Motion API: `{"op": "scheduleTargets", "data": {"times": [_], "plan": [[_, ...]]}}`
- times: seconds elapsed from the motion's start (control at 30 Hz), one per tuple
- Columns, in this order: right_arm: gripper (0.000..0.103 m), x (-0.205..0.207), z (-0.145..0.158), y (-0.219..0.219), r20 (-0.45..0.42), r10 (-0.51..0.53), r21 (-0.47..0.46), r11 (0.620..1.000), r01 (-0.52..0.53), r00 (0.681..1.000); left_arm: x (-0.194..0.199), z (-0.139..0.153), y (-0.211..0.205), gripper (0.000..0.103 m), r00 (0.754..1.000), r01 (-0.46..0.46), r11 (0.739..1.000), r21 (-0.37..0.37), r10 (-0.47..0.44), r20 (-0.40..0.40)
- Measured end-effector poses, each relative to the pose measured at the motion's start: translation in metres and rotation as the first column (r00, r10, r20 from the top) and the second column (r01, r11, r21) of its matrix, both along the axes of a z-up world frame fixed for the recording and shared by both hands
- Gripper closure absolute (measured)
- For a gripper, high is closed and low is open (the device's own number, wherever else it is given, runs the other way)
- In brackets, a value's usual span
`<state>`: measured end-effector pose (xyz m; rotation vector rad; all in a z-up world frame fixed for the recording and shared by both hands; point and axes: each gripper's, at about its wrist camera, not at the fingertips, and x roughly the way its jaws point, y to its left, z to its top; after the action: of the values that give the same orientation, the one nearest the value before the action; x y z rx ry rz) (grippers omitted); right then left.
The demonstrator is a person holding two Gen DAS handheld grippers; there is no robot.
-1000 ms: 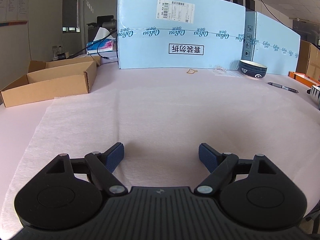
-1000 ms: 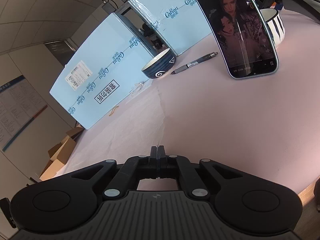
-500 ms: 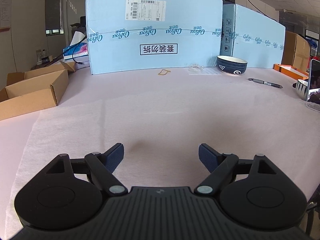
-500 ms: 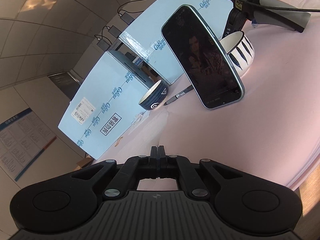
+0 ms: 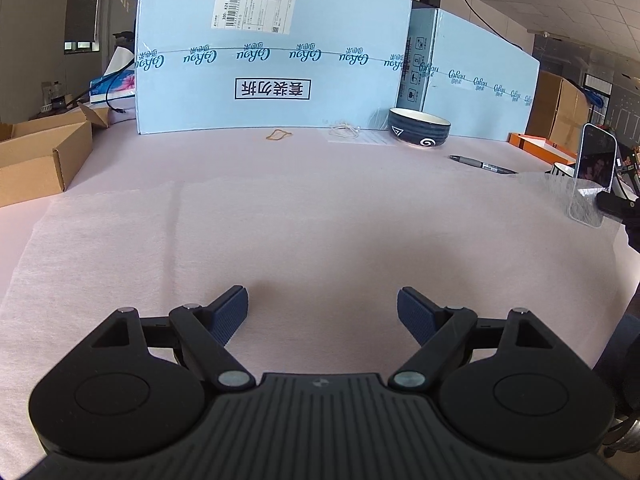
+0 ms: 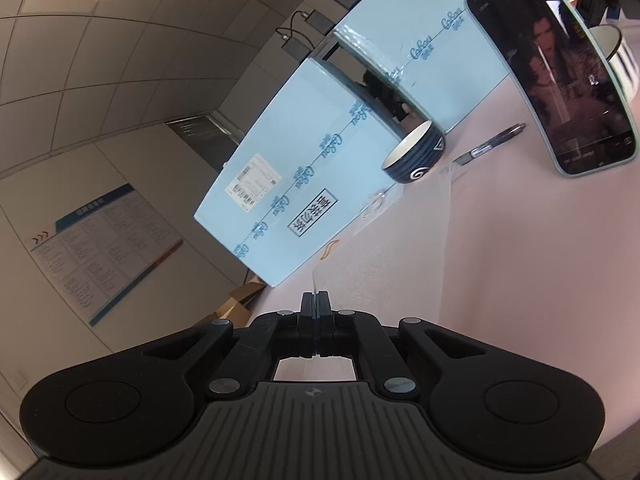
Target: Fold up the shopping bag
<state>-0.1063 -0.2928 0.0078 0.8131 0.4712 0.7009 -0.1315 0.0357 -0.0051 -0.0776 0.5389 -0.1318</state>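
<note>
A thin, translucent white shopping bag (image 5: 280,232) lies flat across the pink table. My left gripper (image 5: 323,312) hovers low over its near part, open, with nothing between the blue pads. My right gripper (image 6: 316,298) is shut on the bag's edge, and a strip of the film (image 6: 384,256) rises from its tips toward the bowl. In the left wrist view that lifted corner (image 5: 584,204) stands off the table at the far right, pinched by the right gripper's black tip (image 5: 618,206).
Two light blue cartons (image 5: 272,60) wall off the back. In front of them sit a dark blue bowl (image 5: 419,126), a pen (image 5: 482,164) and a rubber band (image 5: 280,134). A propped phone (image 5: 598,156) stands at the right, an open cardboard box (image 5: 36,156) at the left.
The right gripper has swung and risen with the bag's edge pinched, so the corner now stands up at the right of the left wrist view. The left gripper drifted sideways, still open.
</note>
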Motion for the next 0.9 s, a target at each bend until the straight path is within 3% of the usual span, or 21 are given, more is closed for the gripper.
{"op": "scheduleTargets", "data": {"times": [0.23,0.5,0.67,0.9], "plan": [[0.102,0.027,-0.002,0.119,0.007,0.257,0.080,0.963,-0.257,0.966,-0.034,0.005,0.042,0.022,0.998,-0.065,0.995,-0.074,0.066,0.016],[0.101,0.032,0.012,0.199,0.022,0.406,0.087,0.910,-0.406,0.914,-0.079,0.010,0.095,0.022,0.982,-0.169,0.979,-0.112,0.177,0.064],[0.101,0.029,0.013,0.242,-0.001,0.491,0.083,0.868,-0.489,0.871,-0.108,0.000,0.136,0.022,0.959,-0.272,0.951,-0.148,0.281,0.038],[0.099,0.020,0.012,0.301,-0.046,0.583,0.057,0.812,-0.580,0.811,-0.152,0.001,0.174,0.022,0.933,-0.333,0.924,-0.187,0.352,0.076]]}}
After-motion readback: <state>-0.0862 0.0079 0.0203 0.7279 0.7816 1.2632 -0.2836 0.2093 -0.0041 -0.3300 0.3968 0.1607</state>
